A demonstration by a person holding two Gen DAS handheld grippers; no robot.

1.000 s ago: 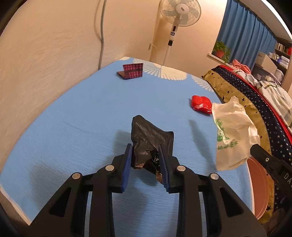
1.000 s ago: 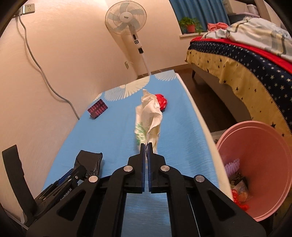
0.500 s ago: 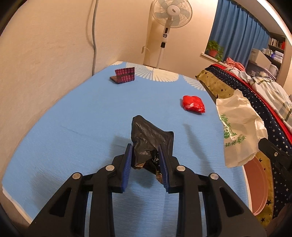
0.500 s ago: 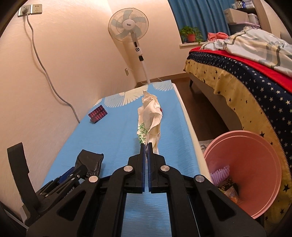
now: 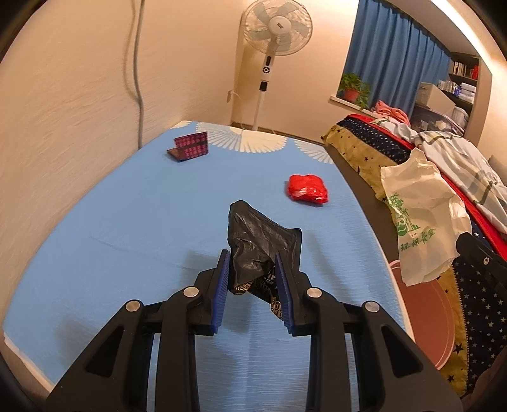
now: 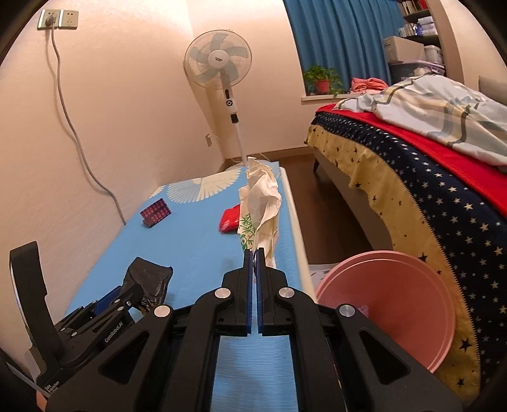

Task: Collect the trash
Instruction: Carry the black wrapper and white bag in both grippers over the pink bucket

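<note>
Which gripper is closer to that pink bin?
Right. The right gripper, clamping the white bag, is beside the pink bin; the left gripper is farther across the mat.

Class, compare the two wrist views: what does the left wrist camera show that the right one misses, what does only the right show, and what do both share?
Only the left wrist view shows the left tool's blue pads clamping the crumpled black plastic bag.

Only the right wrist view shows the wall socket and the right tool shut on the white plastic bag with green print.

Both show the blue mat, red wrapper, pink round bin and standing fan.
</note>
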